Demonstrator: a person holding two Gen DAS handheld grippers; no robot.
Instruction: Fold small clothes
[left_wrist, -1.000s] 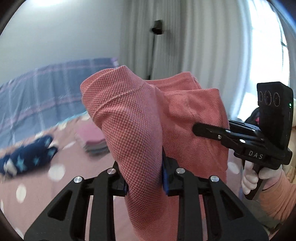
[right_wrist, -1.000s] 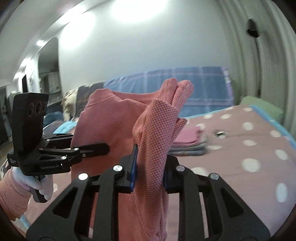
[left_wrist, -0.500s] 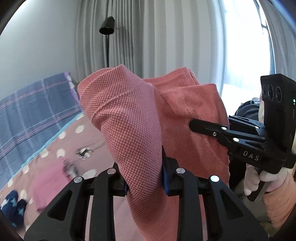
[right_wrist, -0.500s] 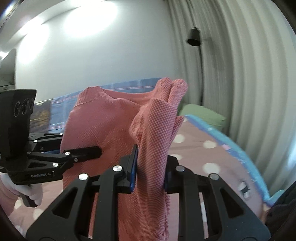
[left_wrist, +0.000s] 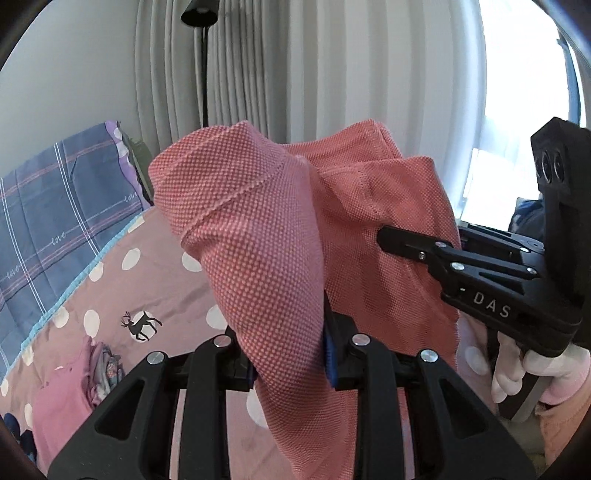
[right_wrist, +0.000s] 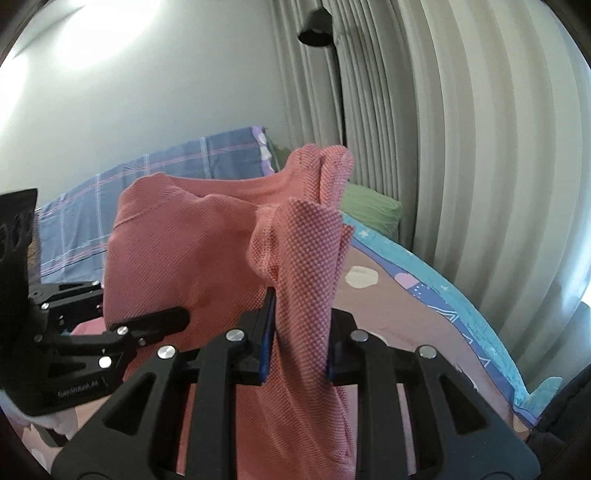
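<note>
- The coral-pink garment (left_wrist: 280, 236) is held up in the air above the bed, pinched at two bunched spots along its upper edge, and hangs down between both tools.
- The left gripper (left_wrist: 290, 354) is clamped on a thick fold of the garment; the fabric fills the narrow gap between its blue pads and spills over the top.
- The right gripper (right_wrist: 301, 339) is likewise closed on a gathered corner of the garment (right_wrist: 207, 258), with cloth pressed between its pads and rising above them in a peak.
- Only in the left wrist view are seen the polka-dot bedspread (left_wrist: 155, 273) with its deer print, a stack of folded pink clothes (left_wrist: 74, 391) at lower left, and the gloved hand (left_wrist: 517, 373) around the right tool's handle.
- Only in the right wrist view are seen a green pillow (right_wrist: 369, 210) by the curtain and the blue patterned border (right_wrist: 443, 280) of the bedding.
- A plaid blue cover (left_wrist: 55, 221) and a dark floor lamp (left_wrist: 199, 14) appear in both views.
- Both tools are tilted somewhat downward and lie side by side, each one visible at the edge of the other's view.
</note>
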